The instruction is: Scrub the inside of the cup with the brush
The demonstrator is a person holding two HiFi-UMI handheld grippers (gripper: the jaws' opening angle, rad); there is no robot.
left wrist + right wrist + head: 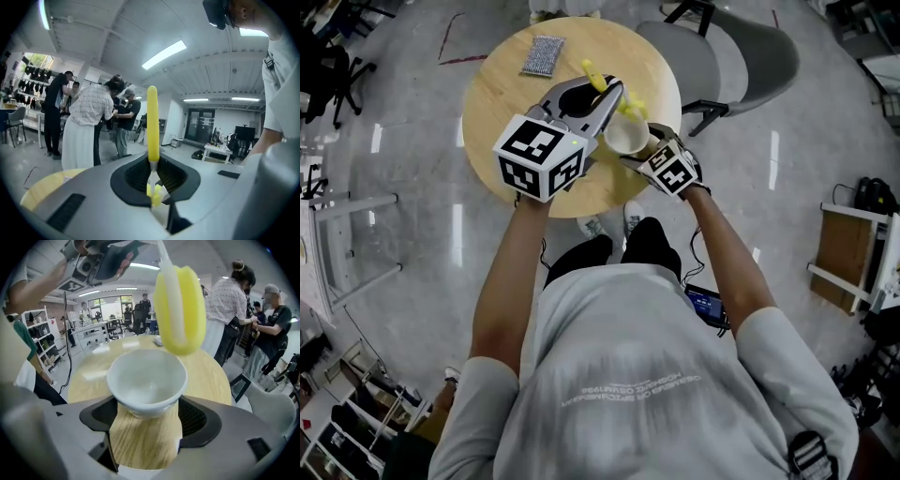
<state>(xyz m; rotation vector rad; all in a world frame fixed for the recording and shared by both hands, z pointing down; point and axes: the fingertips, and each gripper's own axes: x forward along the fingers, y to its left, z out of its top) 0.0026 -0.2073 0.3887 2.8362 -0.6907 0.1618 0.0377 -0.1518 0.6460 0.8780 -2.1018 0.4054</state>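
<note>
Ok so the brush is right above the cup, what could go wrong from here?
The cup seems held above the table only by its base in the right gripper, so hard pushing might tip it or work it loose. The brush sits over the far rim, not the middle, so lowering it could catch the rim. The left gripper pinches just the thin handle, so the brush may twist under pressure.

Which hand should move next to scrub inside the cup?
Left. The left gripper holds the brush, its yellow head just above the cup, which the right gripper grips.
</note>
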